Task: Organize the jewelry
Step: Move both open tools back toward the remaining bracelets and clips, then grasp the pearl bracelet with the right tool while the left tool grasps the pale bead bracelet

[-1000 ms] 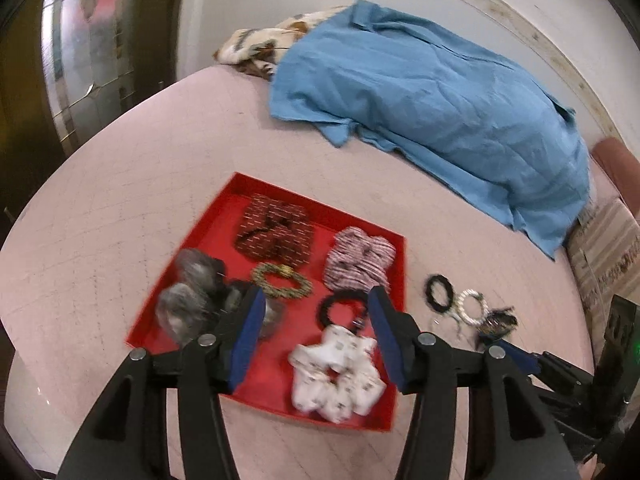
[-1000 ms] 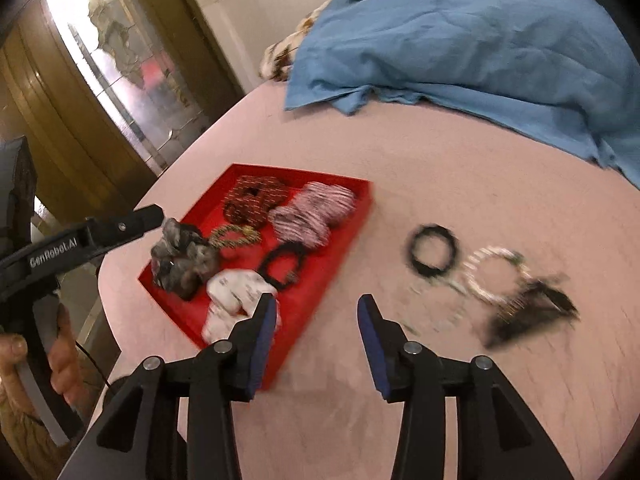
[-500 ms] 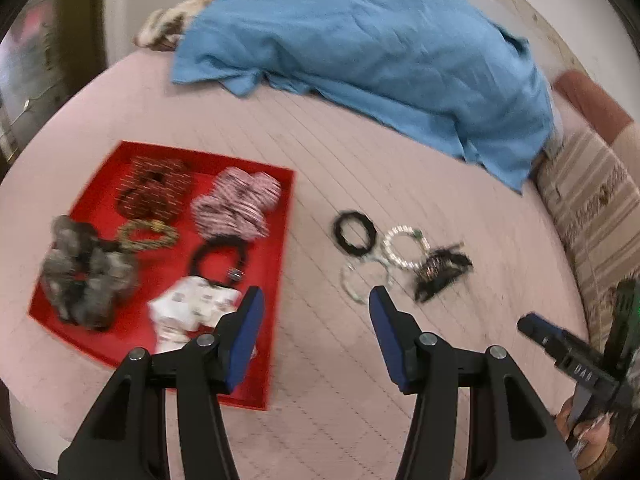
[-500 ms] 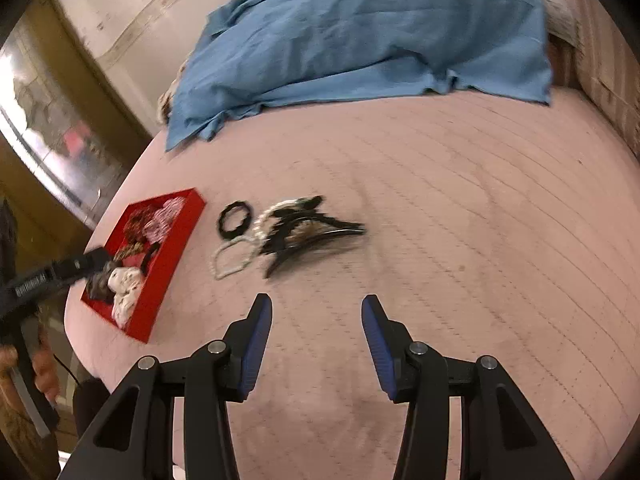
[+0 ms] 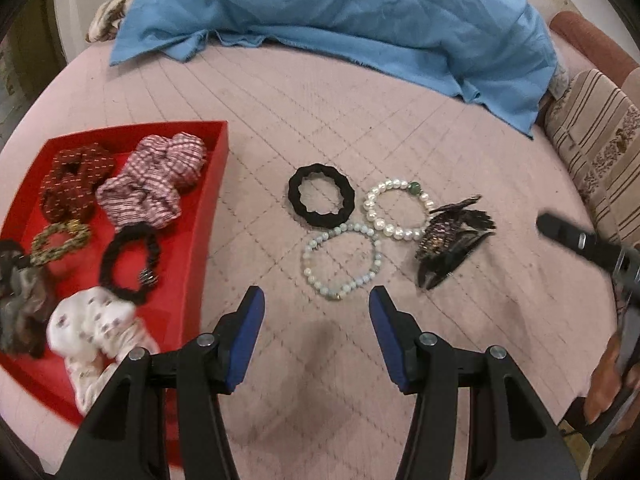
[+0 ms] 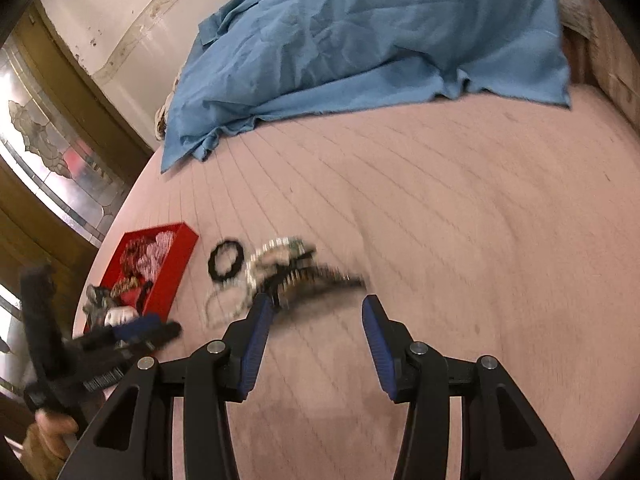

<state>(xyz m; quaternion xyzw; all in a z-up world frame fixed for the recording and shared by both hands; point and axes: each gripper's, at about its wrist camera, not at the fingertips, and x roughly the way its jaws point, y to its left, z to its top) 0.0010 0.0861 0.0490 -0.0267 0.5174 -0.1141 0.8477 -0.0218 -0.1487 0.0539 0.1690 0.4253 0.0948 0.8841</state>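
Note:
A red tray (image 5: pixel 204 216) at the left holds several scrunchies, a gold bracelet (image 5: pixel 60 240) and a black beaded bracelet (image 5: pixel 128 262). On the pink quilt lie a black hair tie (image 5: pixel 321 194), a white pearl bracelet (image 5: pixel 398 209), a pale bead bracelet (image 5: pixel 341 260) and dark hair clips (image 5: pixel 450 242). My left gripper (image 5: pixel 316 316) is open and empty, just short of the pale bracelet. My right gripper (image 6: pixel 316 320) is open and empty, with the blurred clips (image 6: pixel 316 272) just beyond its left finger. The tray (image 6: pixel 160 264) also shows in the right wrist view.
A blue cloth (image 5: pixel 340 12) covers the back of the bed. A striped cushion (image 5: pixel 600 148) lies at the right edge. The right gripper's tip (image 5: pixel 576 240) shows at the right; the left gripper (image 6: pixel 100 344) shows in the right wrist view.
My left gripper has swung right from over the tray to the loose jewelry on the quilt. My right gripper has moved closer to the hair clips. Both stayed open.

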